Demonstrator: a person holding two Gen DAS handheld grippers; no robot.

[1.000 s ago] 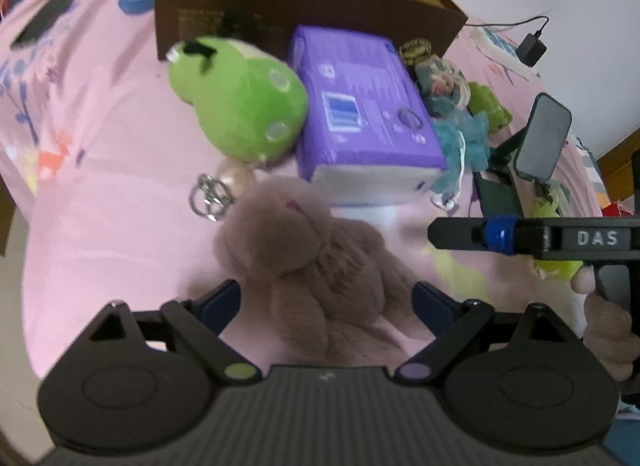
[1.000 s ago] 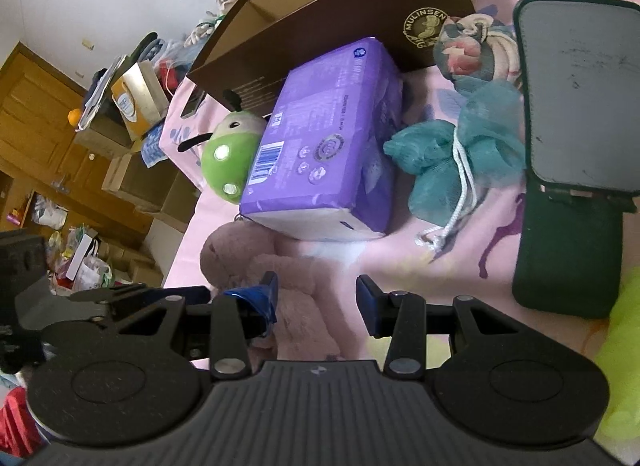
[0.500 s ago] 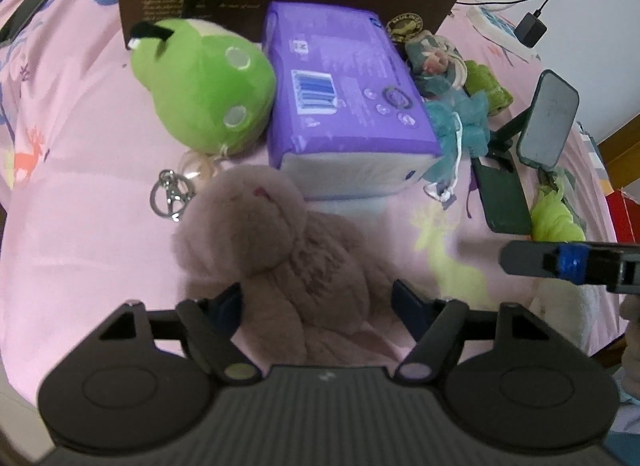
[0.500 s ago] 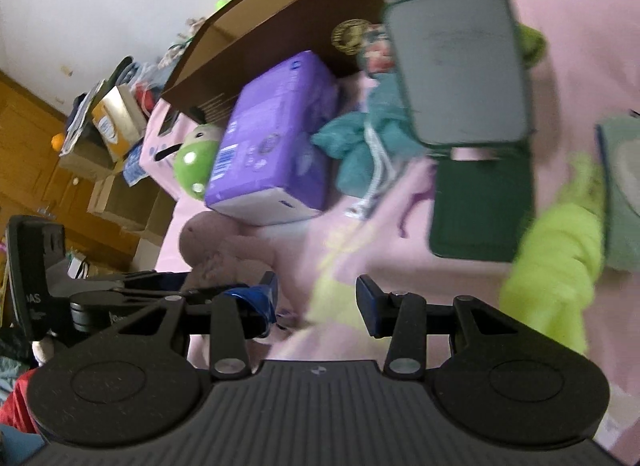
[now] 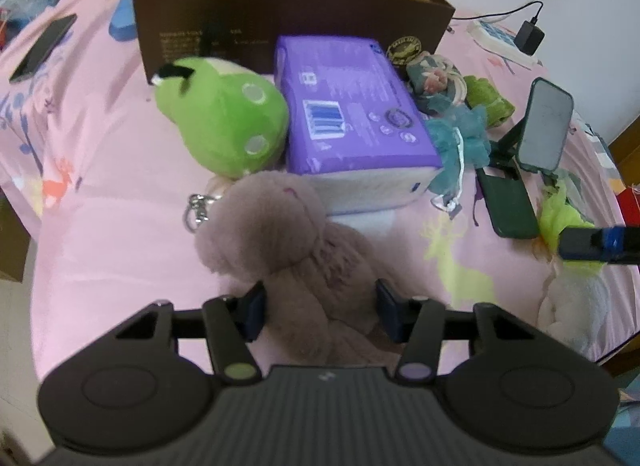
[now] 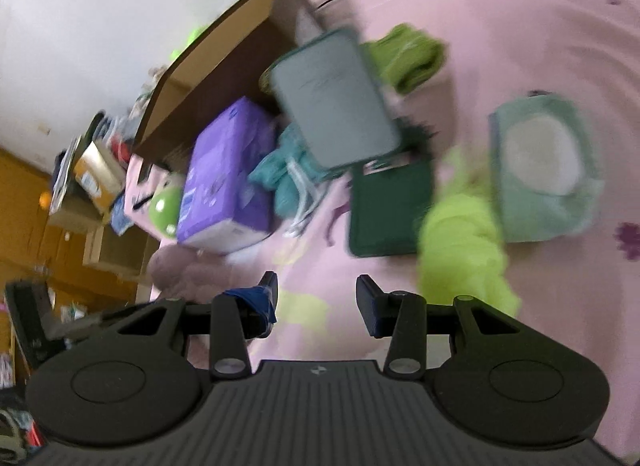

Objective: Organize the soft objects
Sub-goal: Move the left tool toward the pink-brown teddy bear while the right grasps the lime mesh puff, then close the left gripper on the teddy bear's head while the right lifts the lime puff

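Left gripper (image 5: 320, 308) down over the brown plush (image 5: 296, 250), jaws wide, one finger either side of its body, apparently touching the fur but not squeezing yet. Plush lying on the pink sheet (image 5: 112, 225), head just beside the purple pack (image 5: 352, 121) and the green plush (image 5: 224, 121). Looks like the grasp step: next, close on the body, then lift and carry to the brown box (image 5: 288, 29) behind, most likely, clearing the pack on the way. Soft fur, so a firm close needed.

Right gripper (image 6: 316, 298) open and empty, hovering above bare sheet, aimed toward the lime cloth (image 6: 460, 246). Right view blurred; shows a pale green pouch (image 6: 544, 177) beyond the cloth, unseen from the left. Left view alone shows the keyring (image 5: 196, 209) beside the brown plush's head and the open box top.
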